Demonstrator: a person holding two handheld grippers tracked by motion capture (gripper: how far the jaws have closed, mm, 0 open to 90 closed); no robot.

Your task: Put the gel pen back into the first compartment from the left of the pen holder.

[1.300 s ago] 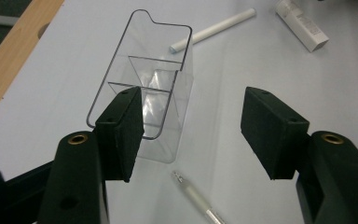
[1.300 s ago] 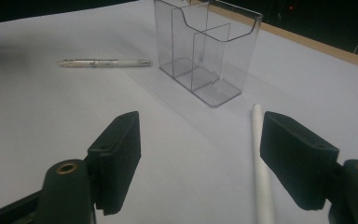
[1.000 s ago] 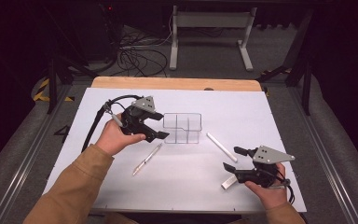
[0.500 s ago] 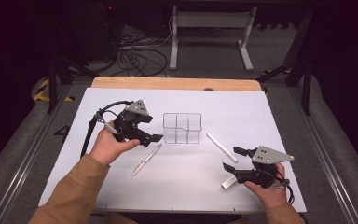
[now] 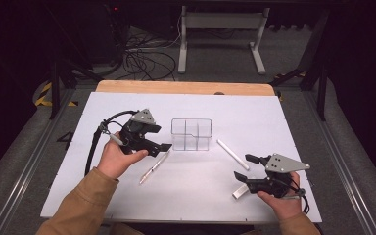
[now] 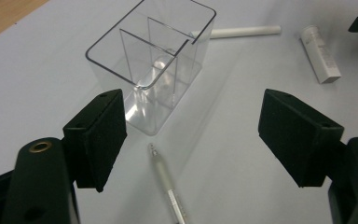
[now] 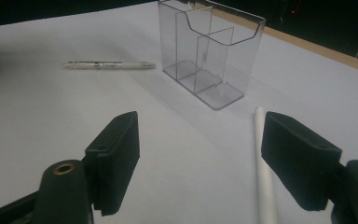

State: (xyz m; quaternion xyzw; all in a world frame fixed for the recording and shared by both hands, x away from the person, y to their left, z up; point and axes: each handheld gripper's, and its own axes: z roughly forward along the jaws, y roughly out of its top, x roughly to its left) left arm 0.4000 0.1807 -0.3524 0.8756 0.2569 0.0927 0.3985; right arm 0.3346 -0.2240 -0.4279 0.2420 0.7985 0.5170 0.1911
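Note:
A clear plastic organizer [image 5: 191, 133] with three compartments stands mid-table, also seen in the left gripper view [image 6: 154, 70] and the right gripper view [image 7: 209, 56]. A pale pen [image 5: 154, 167] lies on the table left of it. My left gripper [image 5: 162, 138] hovers open just left of the organizer. Its jaws have just been closing a little with nothing gripped. The pen [image 6: 165, 179] lies on the table below the gap of that gripper [image 6: 200, 130]. My right gripper [image 5: 243, 166] is open and empty at the front right [image 7: 205, 158], with a white stick [image 7: 263, 158] beside its right jaw.
The white stick [image 5: 232, 154] lies right of the organizer. A short white tube [image 5: 240, 192] lies near the right gripper and also appears in the left gripper view [image 6: 320, 53]. The white table cover [image 5: 284, 122] has bare room at the back; a wooden edge [image 5: 186, 87] runs behind it.
My left gripper has drawn back slightly to the left, away from the organizer. The right gripper has stayed still.

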